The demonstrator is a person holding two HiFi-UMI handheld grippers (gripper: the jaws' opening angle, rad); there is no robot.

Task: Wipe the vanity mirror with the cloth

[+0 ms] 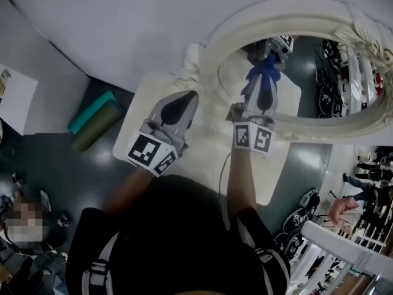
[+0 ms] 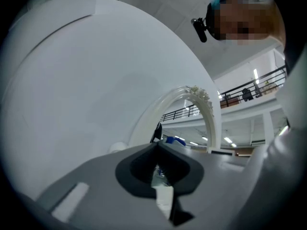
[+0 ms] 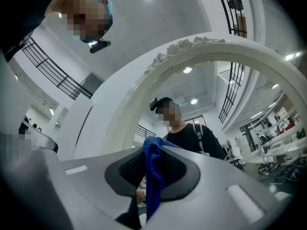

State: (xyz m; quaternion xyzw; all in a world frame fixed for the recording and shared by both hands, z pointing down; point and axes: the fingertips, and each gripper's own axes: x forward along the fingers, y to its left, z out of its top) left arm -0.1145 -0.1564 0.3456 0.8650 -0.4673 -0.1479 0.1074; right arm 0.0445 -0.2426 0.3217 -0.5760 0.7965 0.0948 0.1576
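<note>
The right gripper [image 1: 262,78] is clamped on the blue cloth [image 1: 265,67], up at the left side of the vanity mirror [image 1: 322,82]. The left gripper [image 1: 183,98] is closed and empty, near the frame. Wiping has maybe just begun, and most of the glass is left.

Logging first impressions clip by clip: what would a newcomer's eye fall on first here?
The big oval mirror in its ornate cream frame, upper right in the head view. Next, the bright blue cloth, pinched between the jaws of the right gripper close to the glass. The left gripper sits beside it, jaws shut on nothing.
</note>
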